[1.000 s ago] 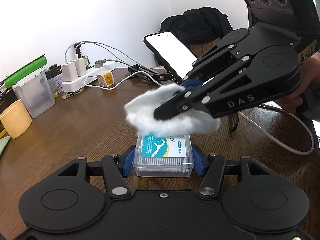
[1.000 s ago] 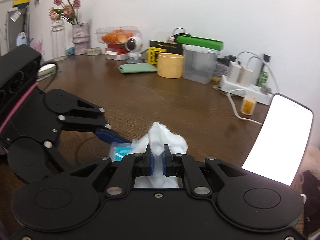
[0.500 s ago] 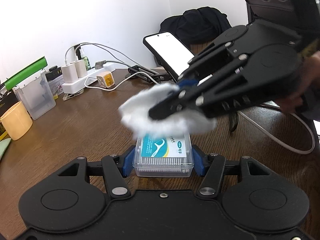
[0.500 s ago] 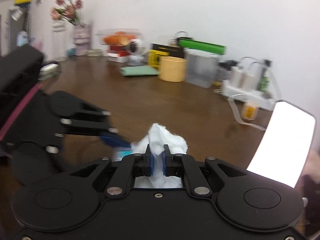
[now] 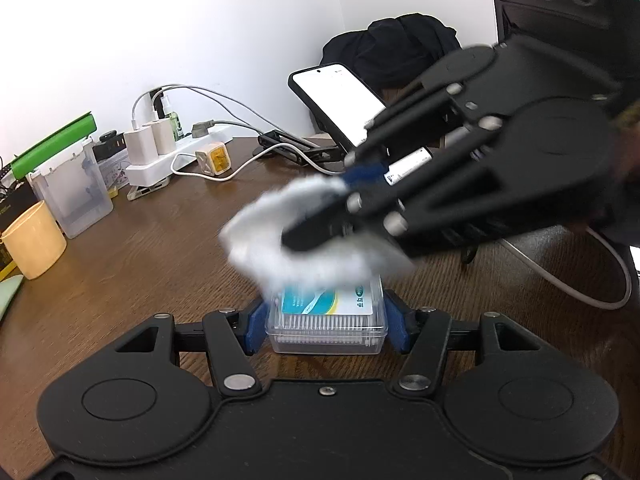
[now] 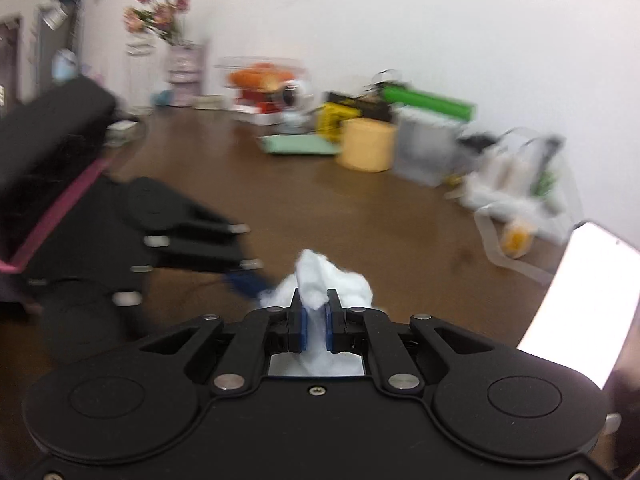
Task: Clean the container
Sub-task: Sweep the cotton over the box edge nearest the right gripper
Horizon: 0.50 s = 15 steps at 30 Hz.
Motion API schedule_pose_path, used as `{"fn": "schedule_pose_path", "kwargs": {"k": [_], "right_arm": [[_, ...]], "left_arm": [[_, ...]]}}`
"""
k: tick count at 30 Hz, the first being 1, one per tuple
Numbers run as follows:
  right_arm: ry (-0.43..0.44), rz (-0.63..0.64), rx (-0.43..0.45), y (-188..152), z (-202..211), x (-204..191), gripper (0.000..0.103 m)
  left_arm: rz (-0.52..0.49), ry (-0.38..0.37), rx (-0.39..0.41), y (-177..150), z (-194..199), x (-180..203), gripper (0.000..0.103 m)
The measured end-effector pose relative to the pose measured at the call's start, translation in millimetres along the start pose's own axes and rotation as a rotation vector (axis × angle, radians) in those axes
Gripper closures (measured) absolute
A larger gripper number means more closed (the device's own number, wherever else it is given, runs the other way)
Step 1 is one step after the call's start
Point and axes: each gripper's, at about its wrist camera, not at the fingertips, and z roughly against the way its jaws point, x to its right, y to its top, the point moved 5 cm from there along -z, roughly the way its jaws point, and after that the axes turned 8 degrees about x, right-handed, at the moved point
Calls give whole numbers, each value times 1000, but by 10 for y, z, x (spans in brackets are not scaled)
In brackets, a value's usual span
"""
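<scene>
A small clear plastic container (image 5: 328, 326) with a blue and yellow label rests on the brown table, and my left gripper (image 5: 326, 322) is shut on its two sides. My right gripper (image 6: 315, 314) is shut on a white cotton wad (image 6: 320, 280). In the left wrist view the right gripper (image 5: 320, 224) reaches in from the right and presses the blurred cotton wad (image 5: 288, 240) onto the far part of the container's lid. The container is hidden under the wad in the right wrist view.
A lit phone (image 5: 340, 100) leans on a stand behind the container, with white cables (image 5: 608, 280) to the right. Further left are a power strip with chargers (image 5: 160, 152), a clear box with a green lid (image 5: 72, 192) and a yellow cup (image 5: 32, 240).
The right gripper and its cotton wad have slid leftward over the container's lid and are now motion-blurred. The left gripper and the container have stayed put.
</scene>
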Motion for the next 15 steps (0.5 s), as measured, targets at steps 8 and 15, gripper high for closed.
{"fn": "schedule_pose_path", "kwargs": {"k": [8, 15], "right_arm": [[78, -75, -49, -81, 146, 86, 95], [34, -36, -14, -15, 60, 8, 94]], "left_arm": [[5, 20, -3, 3, -1, -11, 46], [7, 22, -3, 4, 0, -19, 46]]}}
